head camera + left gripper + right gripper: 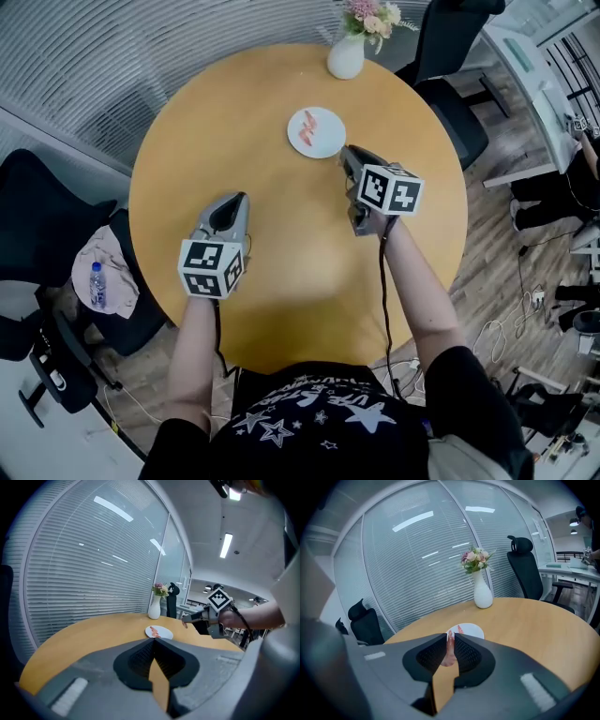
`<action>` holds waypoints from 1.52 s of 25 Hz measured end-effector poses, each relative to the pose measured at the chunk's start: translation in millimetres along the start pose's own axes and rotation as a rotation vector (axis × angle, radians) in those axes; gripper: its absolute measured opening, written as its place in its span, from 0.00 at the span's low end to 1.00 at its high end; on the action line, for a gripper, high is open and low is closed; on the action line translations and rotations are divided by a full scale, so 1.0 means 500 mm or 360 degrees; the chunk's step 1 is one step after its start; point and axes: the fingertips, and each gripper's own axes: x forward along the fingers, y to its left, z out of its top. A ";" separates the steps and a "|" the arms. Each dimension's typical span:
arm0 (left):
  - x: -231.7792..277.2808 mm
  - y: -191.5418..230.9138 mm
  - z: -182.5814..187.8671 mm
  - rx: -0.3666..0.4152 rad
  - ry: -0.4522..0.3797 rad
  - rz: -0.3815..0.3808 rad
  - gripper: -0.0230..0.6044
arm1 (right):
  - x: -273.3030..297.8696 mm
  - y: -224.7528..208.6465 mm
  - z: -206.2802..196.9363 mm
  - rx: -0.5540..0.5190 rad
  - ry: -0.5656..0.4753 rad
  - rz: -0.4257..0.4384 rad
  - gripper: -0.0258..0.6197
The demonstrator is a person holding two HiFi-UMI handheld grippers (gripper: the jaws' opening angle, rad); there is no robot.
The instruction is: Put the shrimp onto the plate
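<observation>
A white plate [323,141] lies on the far part of the round wooden table [281,281], with a pink shrimp [307,129] on it. My right gripper [345,156] hovers just near-right of the plate, shut on another pink shrimp [449,653] that stands between its jaws. In the right gripper view the plate [472,631] lies just beyond the jaw tips [451,637]. My left gripper [238,201] is over the table's near left, shut with nothing in it [153,642]; the left gripper view shows the plate [163,633] ahead and the right gripper [185,619].
A white vase with flowers [347,52] stands at the table's far edge behind the plate. Black office chairs [448,66] ring the table; one at the left holds a cloth and a water bottle [97,283]. Cables lie on the floor at right.
</observation>
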 end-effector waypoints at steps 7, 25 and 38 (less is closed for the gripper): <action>0.030 0.060 -0.019 -0.0038 0.0025 0.0026 0.04 | 0.097 -0.018 -0.001 0.0004 0.0068 -0.0050 0.12; 0.105 0.093 -0.069 -0.0090 0.0067 -0.0029 0.04 | 0.247 -0.097 -0.037 -0.0021 0.0248 -0.0272 0.12; 0.123 0.086 -0.079 -0.0027 0.0117 -0.0067 0.04 | 0.269 -0.121 -0.045 -0.0052 0.0331 -0.0359 0.12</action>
